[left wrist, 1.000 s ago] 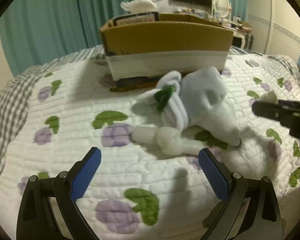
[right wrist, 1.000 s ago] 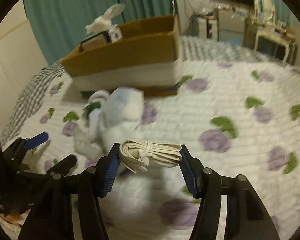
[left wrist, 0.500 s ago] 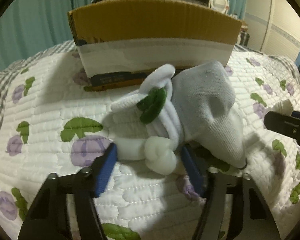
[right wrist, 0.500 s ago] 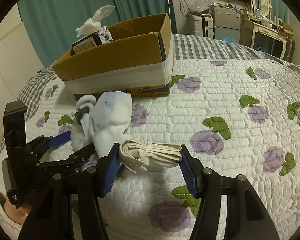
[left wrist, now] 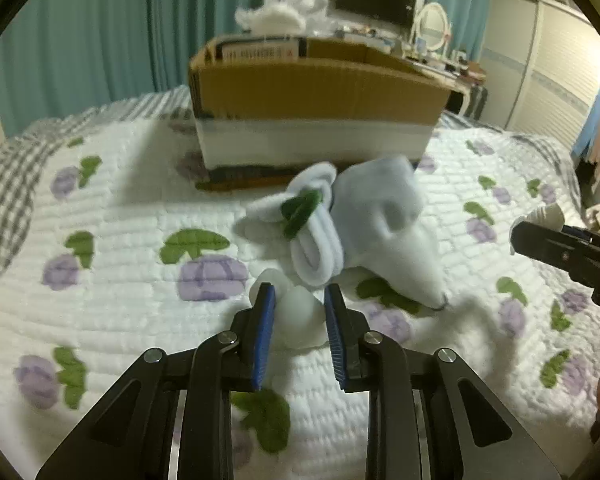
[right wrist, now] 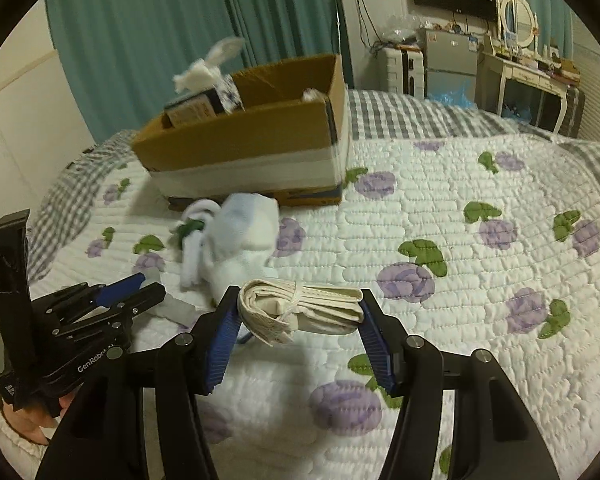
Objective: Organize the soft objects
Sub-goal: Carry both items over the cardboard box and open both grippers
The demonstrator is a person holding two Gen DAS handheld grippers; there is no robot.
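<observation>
My left gripper (left wrist: pixel 298 322) is shut on a white knotted sock (left wrist: pixel 300 316) just above the quilt. Behind it lie a pale blue sock (left wrist: pixel 384 220) and a folded white pair with a green band (left wrist: pixel 308 232). My right gripper (right wrist: pixel 296 334) is shut on a cream folded cloth bundle (right wrist: pixel 300 310) held above the bed. The left gripper (right wrist: pixel 112 304) shows at the left of the right wrist view, beside the sock pile (right wrist: pixel 240 236). An open cardboard box (left wrist: pixel 316 108) stands behind the socks; it also shows in the right wrist view (right wrist: pixel 252 148).
The bed has a white quilt with purple flowers (right wrist: pixel 460 240) and a grey checked edge (left wrist: pixel 8 184). A tissue box (right wrist: pixel 204 100) sits in the cardboard box. Teal curtains (right wrist: pixel 160 32), a desk and a mirror (right wrist: pixel 518 20) stand beyond the bed.
My left gripper closed on the white knotted sock and pulled back from the pile. The right gripper still holds the cloth bundle, and its view has shifted slightly.
</observation>
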